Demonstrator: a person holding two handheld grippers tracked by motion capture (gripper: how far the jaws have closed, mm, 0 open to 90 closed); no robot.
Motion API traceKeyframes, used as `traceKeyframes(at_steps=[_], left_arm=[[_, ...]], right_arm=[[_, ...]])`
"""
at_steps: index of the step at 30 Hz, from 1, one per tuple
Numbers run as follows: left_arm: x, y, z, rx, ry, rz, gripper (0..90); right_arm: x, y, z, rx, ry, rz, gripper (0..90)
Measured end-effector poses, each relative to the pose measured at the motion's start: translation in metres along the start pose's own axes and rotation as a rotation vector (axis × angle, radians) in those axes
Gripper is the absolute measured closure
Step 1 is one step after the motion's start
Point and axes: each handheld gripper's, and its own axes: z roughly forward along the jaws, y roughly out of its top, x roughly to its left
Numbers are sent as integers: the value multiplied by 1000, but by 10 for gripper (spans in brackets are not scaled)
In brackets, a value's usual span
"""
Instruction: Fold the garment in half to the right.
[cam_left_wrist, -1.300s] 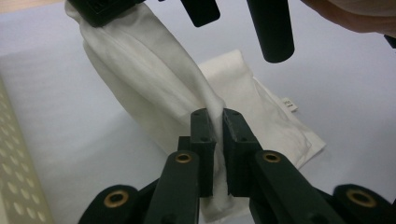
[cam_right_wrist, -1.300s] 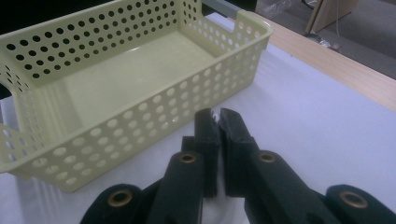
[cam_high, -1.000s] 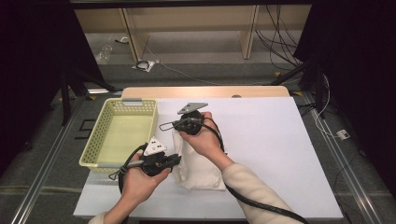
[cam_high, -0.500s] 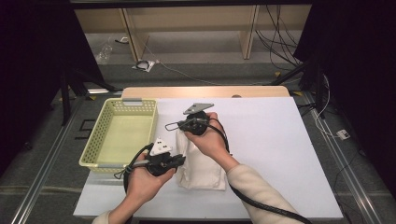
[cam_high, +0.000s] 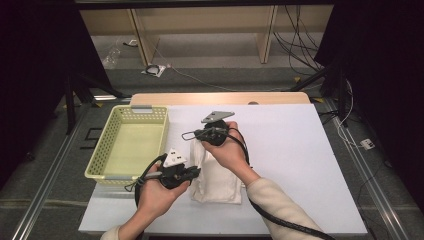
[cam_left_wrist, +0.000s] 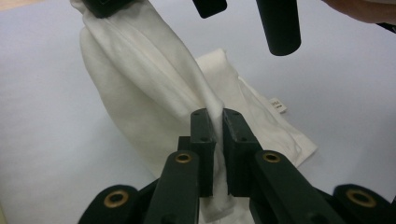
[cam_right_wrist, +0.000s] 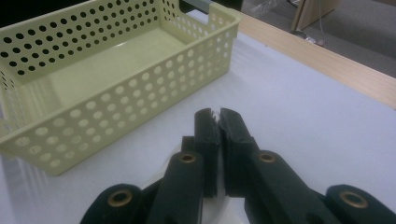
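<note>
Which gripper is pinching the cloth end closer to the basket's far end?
The right gripper: it is shut on the white cloth at its far end, level with the far half of the pale yellow perforated plastic basket. The left gripper clamps the near part.

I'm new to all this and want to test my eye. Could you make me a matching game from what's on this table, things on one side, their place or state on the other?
Things:
1. basket
2. white cloth
3. left gripper
4. table

Place or state:
A. covered in white, with a wooden strip along its far edge
B. pale yellow, full of holes, nothing inside
C. lifted at two spots, the rest lying flat
D. shut on a fold of fabric

Pairs: 1-B, 2-C, 3-D, 4-A
</note>
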Motion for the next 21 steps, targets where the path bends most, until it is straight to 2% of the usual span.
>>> traceKeyframes(at_steps=[21], left_arm=[[-8,4,6,-6,-4,24,832]], right_arm=[[-8,-6,-9,-28,0,32,870]])
